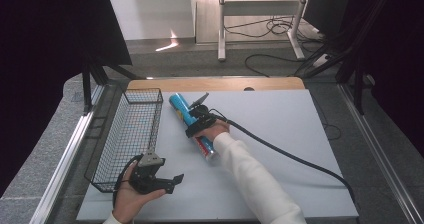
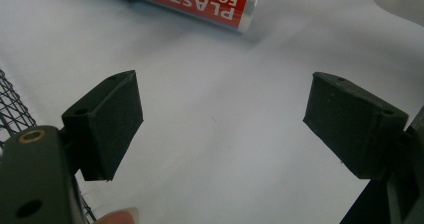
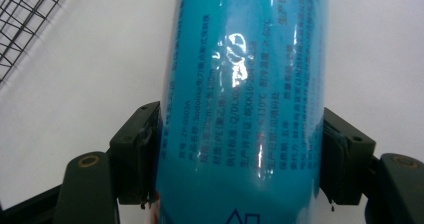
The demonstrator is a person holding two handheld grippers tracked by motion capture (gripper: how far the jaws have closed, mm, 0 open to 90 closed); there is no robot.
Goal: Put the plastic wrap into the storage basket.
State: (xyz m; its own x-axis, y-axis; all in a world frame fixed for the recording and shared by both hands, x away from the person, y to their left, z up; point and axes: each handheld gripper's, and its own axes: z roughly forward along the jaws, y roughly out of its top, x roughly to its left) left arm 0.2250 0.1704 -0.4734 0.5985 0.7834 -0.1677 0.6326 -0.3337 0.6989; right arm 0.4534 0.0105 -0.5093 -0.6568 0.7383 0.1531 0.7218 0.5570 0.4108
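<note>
One black wire-mesh basket [image 1: 131, 134] stood along the left side of the table [image 1: 280, 134], long and rectangular with an open top; through its grid nothing could be seen but the pale surface below. Just to its right lay one roll of plastic food wrap [image 1: 192, 129], a slim cylinder in glossy film, blue over most of its length and red toward the near end, with a silvery end cap. It lay slantwise on the matte white table top, its far end near the basket's far right corner but apart from it.

The right gripper [image 1: 200, 120] was clamped across the roll near its middle; in the right gripper view both black pads pressed against the shiny blue wrapper [image 3: 245, 109], which bore small printed text, and a corner of the basket's mesh [image 3: 30, 19] showed at upper left.

The left gripper [image 1: 155, 179] was held just beside the basket's near right corner, its jaws spread wide with nothing between them. In the left gripper view its blocky, matte black pads [image 2: 112, 121] stood well apart over bare table, with the roll's red end [image 2: 200, 1] beyond them.
</note>
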